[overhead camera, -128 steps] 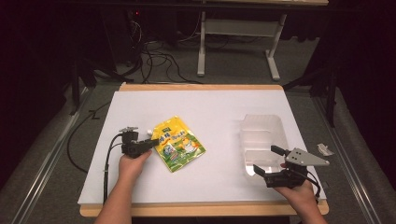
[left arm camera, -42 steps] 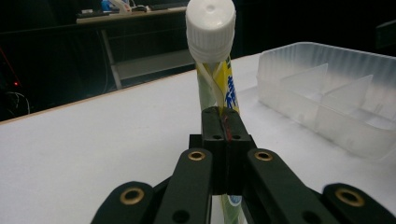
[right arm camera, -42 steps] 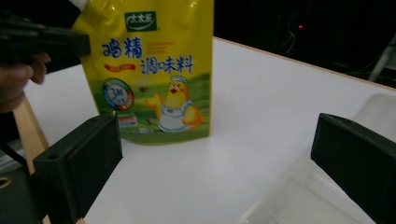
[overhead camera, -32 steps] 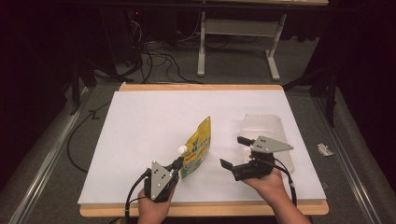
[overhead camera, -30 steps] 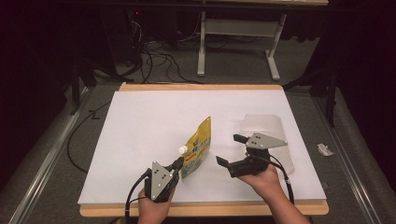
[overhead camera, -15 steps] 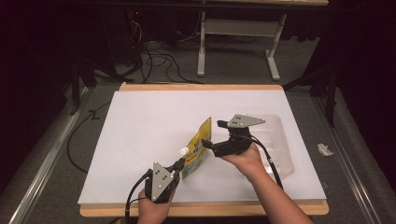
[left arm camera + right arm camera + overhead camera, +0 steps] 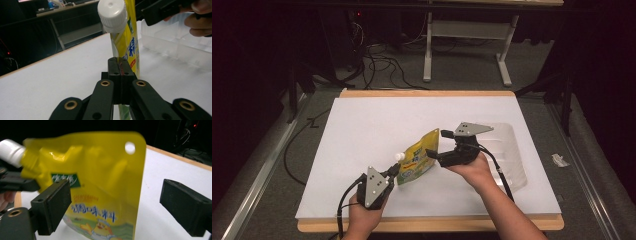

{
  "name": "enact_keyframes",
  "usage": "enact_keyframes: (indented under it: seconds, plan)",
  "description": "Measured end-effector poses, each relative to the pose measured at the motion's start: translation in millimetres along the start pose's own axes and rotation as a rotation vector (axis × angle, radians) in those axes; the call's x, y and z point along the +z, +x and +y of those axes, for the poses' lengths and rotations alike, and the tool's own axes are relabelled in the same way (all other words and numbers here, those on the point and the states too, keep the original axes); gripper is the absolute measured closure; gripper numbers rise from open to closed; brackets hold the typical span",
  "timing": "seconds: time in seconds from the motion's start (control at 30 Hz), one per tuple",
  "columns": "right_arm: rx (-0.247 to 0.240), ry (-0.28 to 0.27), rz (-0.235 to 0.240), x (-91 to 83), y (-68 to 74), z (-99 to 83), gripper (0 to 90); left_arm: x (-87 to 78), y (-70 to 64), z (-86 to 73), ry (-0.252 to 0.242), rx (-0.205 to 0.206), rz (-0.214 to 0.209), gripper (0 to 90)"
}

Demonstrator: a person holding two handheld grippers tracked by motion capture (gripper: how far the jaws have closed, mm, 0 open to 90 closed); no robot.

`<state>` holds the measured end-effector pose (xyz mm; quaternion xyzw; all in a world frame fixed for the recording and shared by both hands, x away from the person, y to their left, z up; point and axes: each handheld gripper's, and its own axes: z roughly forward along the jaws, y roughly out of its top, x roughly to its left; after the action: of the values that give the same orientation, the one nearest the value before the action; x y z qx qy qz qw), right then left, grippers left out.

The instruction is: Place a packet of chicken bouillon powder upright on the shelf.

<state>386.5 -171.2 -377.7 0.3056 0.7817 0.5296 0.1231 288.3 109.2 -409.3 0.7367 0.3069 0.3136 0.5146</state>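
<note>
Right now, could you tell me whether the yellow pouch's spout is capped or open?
Capped: the white screw cap sits on the spout of the yellow pouch, which the left gripper holds upright.

The pouch (image 7: pixel 100 192) is made of thin yellow plastic film, glossy, with small bright reflections near its top. Its cap (image 7: pixel 112 13) is white plastic, smooth on top and with fine ribs on the side. The left gripper (image 7: pixel 120 67) has matt black plastic jaws with brass-coloured rivets. The right gripper (image 7: pixel 115 207) has dull black pads and a grey metal plate. The tray (image 7: pixel 512 150) is clear, slightly cloudy plastic. The table (image 7: pixel 362 125) looks white and matt, with a pale wooden edge.
</note>
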Motion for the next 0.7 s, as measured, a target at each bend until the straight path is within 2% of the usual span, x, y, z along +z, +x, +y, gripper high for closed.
enact_keyframes:
  seconds: [0.03, 0.23, 0.43, 0.5, 0.53, 0.57, 0.6, 0.63, 0.67, 0.7]
  plan:
    - [-0.004, 0.005, 0.001, 2.3, 1.0, 0.3, 14.1, 0.3, 1.6, -0.6, -0.002, -0.017, 0.001, 90.0]
    - [-0.013, 0.020, 0.003, 10.7, 3.6, 3.4, 15.1, -0.2, -0.6, -0.9, -0.006, -0.014, 0.003, 90.0]
    - [-0.031, 0.062, 0.025, 22.3, 3.9, 5.4, 18.5, -0.4, 0.9, -2.1, -0.011, -0.035, -0.005, 90.0]
    - [-0.038, 0.067, 0.038, 23.8, 5.5, 4.9, 25.0, -0.4, 2.7, -2.9, -0.012, -0.050, -0.004, 90.0]
    - [-0.050, 0.066, 0.025, 23.5, 6.8, 4.7, 29.9, -0.5, 3.9, -3.4, -0.014, -0.060, -0.003, 90.0]
    - [-0.070, 0.057, -0.006, 20.2, 9.0, 3.9, 41.4, -0.5, 5.1, -3.8, -0.014, -0.069, -0.001, 90.0]
    - [-0.079, 0.049, -0.016, 17.5, 8.6, 3.4, 47.1, -0.2, 9.2, -5.0, -0.014, -0.095, 0.004, 90.0]
    - [-0.078, 0.040, -0.019, 14.4, 8.1, 3.0, 52.7, -0.2, 9.2, -5.0, -0.014, -0.095, 0.004, 90.0]
    - [-0.074, 0.032, -0.019, 11.0, 7.7, 2.2, 59.0, 0.0, 11.3, -5.4, -0.014, -0.112, 0.003, 90.0]
    - [-0.074, 0.024, -0.026, 6.9, 8.0, 1.2, 64.1, 0.5, 14.7, -5.7, -0.021, -0.142, 0.000, 90.0]
